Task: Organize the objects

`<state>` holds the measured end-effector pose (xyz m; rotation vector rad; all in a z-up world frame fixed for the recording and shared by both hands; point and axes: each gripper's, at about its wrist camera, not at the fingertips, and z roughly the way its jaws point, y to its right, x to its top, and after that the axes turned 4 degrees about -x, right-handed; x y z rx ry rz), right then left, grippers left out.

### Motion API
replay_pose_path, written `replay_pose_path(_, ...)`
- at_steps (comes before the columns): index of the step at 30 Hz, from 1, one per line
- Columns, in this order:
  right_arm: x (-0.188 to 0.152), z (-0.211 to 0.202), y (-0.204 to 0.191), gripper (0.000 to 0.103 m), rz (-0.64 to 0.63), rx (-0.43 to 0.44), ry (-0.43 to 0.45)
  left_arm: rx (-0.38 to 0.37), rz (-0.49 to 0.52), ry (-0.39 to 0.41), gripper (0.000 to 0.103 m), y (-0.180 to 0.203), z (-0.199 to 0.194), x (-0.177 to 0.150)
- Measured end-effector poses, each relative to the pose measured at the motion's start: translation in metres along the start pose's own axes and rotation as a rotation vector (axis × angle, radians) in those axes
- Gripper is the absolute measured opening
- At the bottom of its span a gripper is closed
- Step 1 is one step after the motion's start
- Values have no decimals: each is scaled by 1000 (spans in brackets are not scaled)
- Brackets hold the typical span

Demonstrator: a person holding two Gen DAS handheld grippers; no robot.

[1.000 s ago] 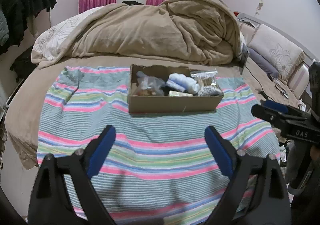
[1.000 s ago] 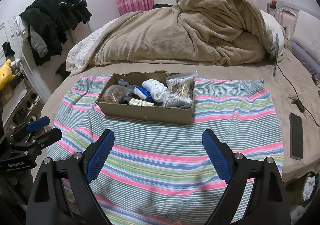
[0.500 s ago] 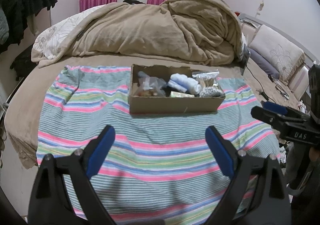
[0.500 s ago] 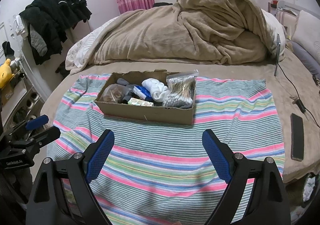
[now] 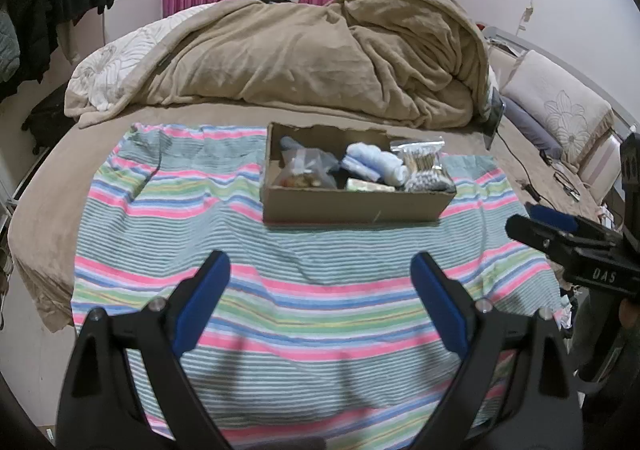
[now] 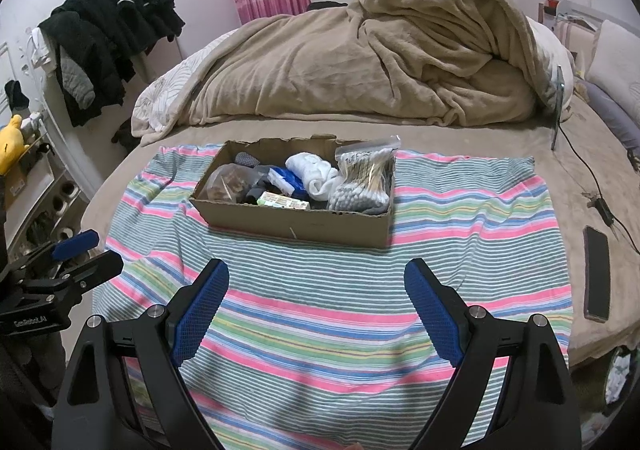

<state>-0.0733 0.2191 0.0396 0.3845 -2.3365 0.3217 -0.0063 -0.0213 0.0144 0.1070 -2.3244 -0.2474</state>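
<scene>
An open cardboard box point(image 5: 352, 206) point(image 6: 296, 222) stands on a striped cloth point(image 5: 280, 282) point(image 6: 360, 290) spread over the bed. Inside lie a bag of cotton swabs point(image 5: 424, 166) point(image 6: 364, 178), rolled white socks point(image 5: 376, 166) point(image 6: 316, 172), a clear bag of brown items point(image 5: 304, 172) point(image 6: 226, 182), a small green-and-white packet point(image 6: 284, 202) and dark items. My left gripper point(image 5: 320, 294) is open and empty above the cloth, short of the box. My right gripper point(image 6: 316, 302) is open and empty too; it also shows at the right edge of the left wrist view point(image 5: 560, 234).
A heaped tan blanket point(image 5: 320, 54) point(image 6: 380, 62) fills the bed behind the box. A black phone point(image 6: 596, 274) and a charger cable point(image 6: 592, 186) lie on the bed's right side. Pillows point(image 5: 556, 114) are at the right. Dark clothes point(image 6: 108, 38) hang at the left.
Both grippers have drifted slightly; the box sits a little lower and nearer in both views. Both grippers stay open and empty.
</scene>
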Motion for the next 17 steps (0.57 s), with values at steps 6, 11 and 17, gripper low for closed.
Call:
replay_pose_path(6,-1,4,1,92,0,3,-7,9,2,-13,93,-1,7,1)
replay_pose_path(11,-1,11,2,92,6,8,-24,12,-1,-18,93,-3,12,1)
replay_pose_path(17,3,21,6,92,5,7,-33,18,10,-10,93,-14,20,9)
